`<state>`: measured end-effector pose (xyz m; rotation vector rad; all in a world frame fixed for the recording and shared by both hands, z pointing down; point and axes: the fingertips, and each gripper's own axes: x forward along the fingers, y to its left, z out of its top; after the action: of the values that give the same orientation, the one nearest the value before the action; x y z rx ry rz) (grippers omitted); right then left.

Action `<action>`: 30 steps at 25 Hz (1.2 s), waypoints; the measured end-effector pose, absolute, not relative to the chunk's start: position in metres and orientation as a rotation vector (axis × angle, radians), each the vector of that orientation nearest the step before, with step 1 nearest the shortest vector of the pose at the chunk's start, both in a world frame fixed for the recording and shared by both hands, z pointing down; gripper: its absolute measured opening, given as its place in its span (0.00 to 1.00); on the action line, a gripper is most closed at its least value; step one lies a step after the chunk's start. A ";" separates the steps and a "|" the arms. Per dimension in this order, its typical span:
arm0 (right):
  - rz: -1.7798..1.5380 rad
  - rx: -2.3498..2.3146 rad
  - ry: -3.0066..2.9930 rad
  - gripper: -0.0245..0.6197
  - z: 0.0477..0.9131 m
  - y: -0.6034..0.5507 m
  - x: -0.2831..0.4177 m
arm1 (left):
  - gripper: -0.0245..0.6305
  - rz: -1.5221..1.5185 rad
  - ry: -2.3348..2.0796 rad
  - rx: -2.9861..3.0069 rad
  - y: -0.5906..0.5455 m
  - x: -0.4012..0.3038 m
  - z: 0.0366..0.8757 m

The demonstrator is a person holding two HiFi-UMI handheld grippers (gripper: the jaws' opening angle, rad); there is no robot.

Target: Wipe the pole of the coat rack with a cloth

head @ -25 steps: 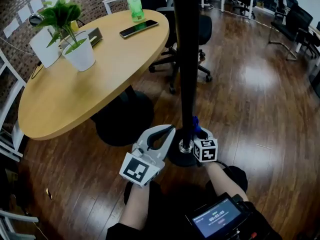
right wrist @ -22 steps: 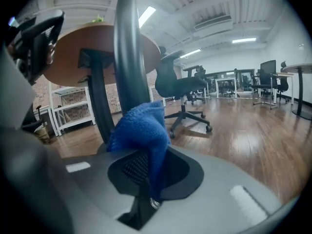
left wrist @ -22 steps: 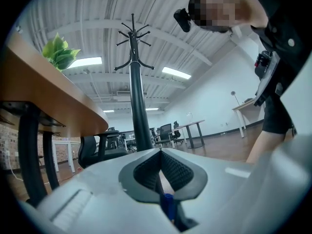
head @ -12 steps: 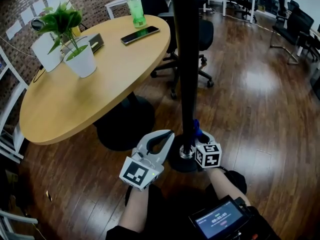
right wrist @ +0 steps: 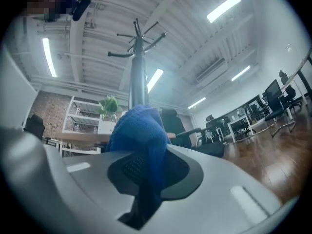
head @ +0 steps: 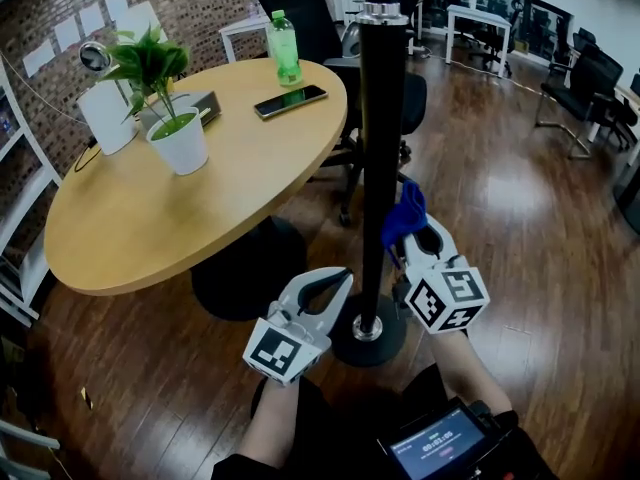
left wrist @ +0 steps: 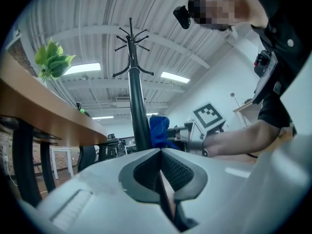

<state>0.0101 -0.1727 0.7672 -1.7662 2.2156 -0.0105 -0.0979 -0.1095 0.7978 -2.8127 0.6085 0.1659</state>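
I see right gripper [head: 418, 240] clamped on blue cloth [head: 404, 215] beside coat rack pole [head: 378, 138], contact unclear; left gripper [head: 340, 276] closed, empty; pole top cropped.

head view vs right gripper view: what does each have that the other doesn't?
Head view only: the coat rack's round base on the wood floor, the left gripper, and the phone and green bottle on the table. Right gripper view only: the hooks at the very top of the rack, the ceiling lights, and the right gripper with its jaws closed on the blue cloth. Both: the pole, the blue cloth, the potted plant and the table.
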 end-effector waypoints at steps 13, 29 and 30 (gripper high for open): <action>0.453 -1.427 2.070 0.09 0.532 -0.142 -0.005 | 0.04 0.250 0.681 -2.766 -0.107 -0.122 0.756; 0.282 -1.746 2.366 0.10 0.775 -0.151 -0.026 | 0.04 0.180 0.653 -2.806 -0.097 -0.114 0.791; 0.224 -1.775 2.387 0.10 0.799 -0.152 -0.025 | 0.04 0.171 0.647 -2.812 -0.096 -0.112 0.794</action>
<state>-0.0251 -0.1516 0.7988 -1.7749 2.3868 0.2240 -0.1119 -0.0956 0.7937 -2.8121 0.6469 0.1715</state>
